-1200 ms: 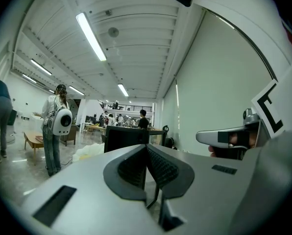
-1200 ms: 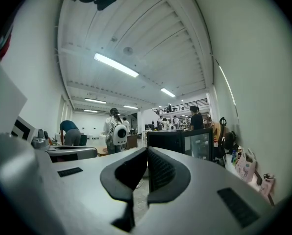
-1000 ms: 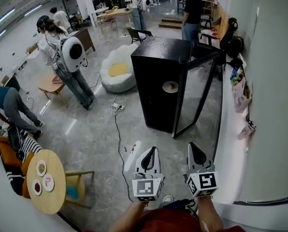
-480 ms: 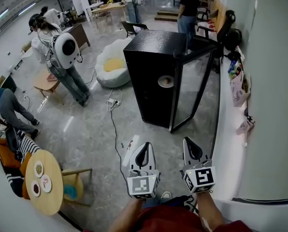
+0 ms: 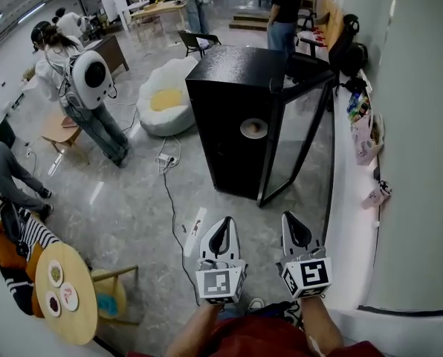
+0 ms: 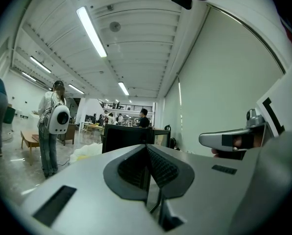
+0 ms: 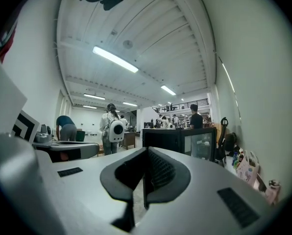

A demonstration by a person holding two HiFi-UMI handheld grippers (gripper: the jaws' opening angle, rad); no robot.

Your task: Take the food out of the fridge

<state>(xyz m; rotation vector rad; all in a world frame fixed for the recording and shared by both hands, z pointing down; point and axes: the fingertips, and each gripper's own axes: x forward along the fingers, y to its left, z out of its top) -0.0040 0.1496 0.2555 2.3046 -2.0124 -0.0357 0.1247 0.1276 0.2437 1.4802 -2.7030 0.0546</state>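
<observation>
Two closed wedges, left tongs (image 5: 222, 226), right tongs (image 5: 293, 222); boxy black fridge (image 5: 225, 117)

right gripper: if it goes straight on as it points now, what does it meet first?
Likely the fridge: the right gripper, shut and empty, points level at it, about where the open glass door meets the black body. Which of the two comes first is unclear. Only floor shows between.

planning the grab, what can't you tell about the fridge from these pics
- Food on the plate: head view, too small to name.
- Rest of the fridge inside: head view, dark, partly behind the door frame.
- Fridge front, left gripper view: mostly covered by the left gripper.
</observation>
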